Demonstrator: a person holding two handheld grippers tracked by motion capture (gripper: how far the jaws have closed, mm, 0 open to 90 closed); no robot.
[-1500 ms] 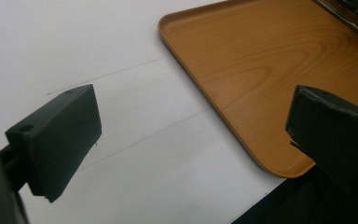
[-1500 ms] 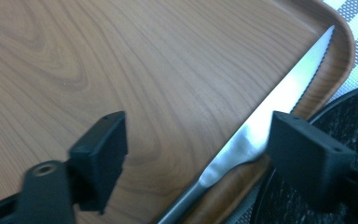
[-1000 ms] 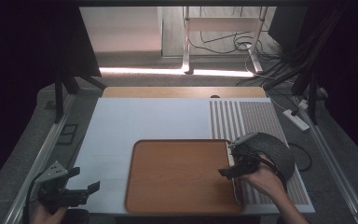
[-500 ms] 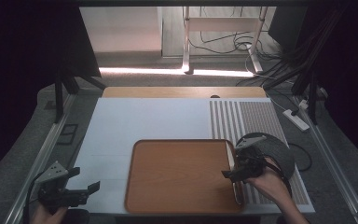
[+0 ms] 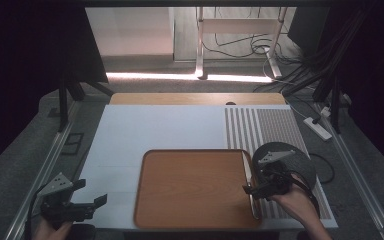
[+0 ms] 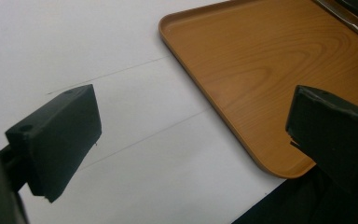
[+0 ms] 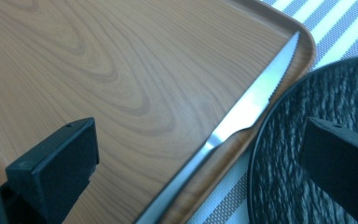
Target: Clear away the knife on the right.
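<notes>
A dim room surrounds a white tabletop (image 5: 160,125), whose right part carries a grey-and-white striped mat (image 5: 267,127); cables lie on the floor beyond it. A wooden tray (image 5: 190,187) with rounded corners sits on the near middle of the tabletop. A knife (image 5: 250,187) lies along the tray's right rim, its serrated blade pointing away from the person; in the right gripper view the knife (image 7: 242,121) rests on the tray's inner edge, just beside a dark round plate (image 7: 317,154). That plate (image 5: 292,155) sits on the striped mat, touching or nearly touching the tray's right side.

The right hand-held gripper (image 5: 260,187) hovers over the tray's right edge, above the knife, its jaws spread wide with the knife between them and nothing pinched. The left hand-held gripper (image 5: 87,202) hangs over the tabletop's near left corner, well apart from the tray, jaws likewise spread and empty.
</notes>
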